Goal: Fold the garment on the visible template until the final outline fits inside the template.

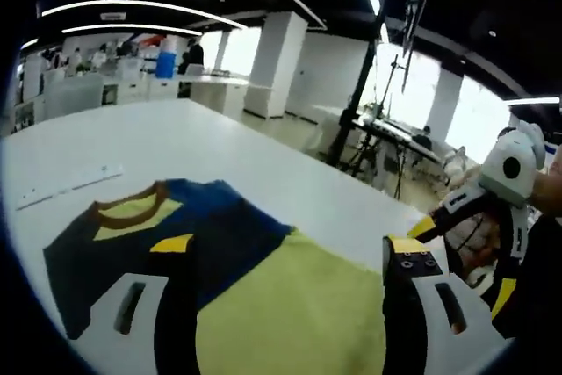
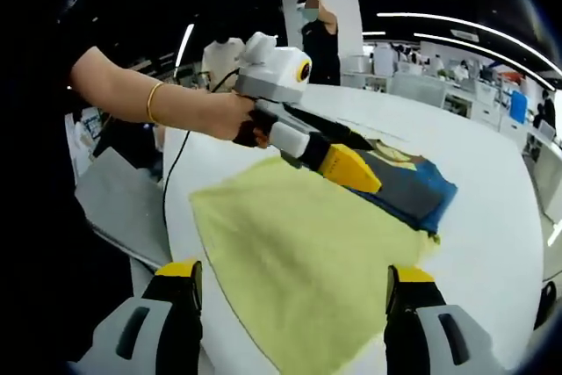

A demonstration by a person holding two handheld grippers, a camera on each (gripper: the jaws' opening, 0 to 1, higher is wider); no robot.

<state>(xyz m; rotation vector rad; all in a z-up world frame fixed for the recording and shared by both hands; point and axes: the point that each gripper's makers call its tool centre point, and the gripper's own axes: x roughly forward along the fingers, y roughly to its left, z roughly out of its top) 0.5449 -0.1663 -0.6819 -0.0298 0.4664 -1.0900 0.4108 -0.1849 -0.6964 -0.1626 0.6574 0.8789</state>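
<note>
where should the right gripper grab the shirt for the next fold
Likely the yellow hem corner of the shirt nearest the right gripper, coming in low from the table edge: the cloth lies flat, and that free corner sits just ahead of the open jaws.

Yellow, navy and blue garment with brown collar, flat on the white table, partly folded.

My left gripper view looks low and close across the yellow-and-navy cloth garment; my right gripper view faces it from the opposite side.
</note>
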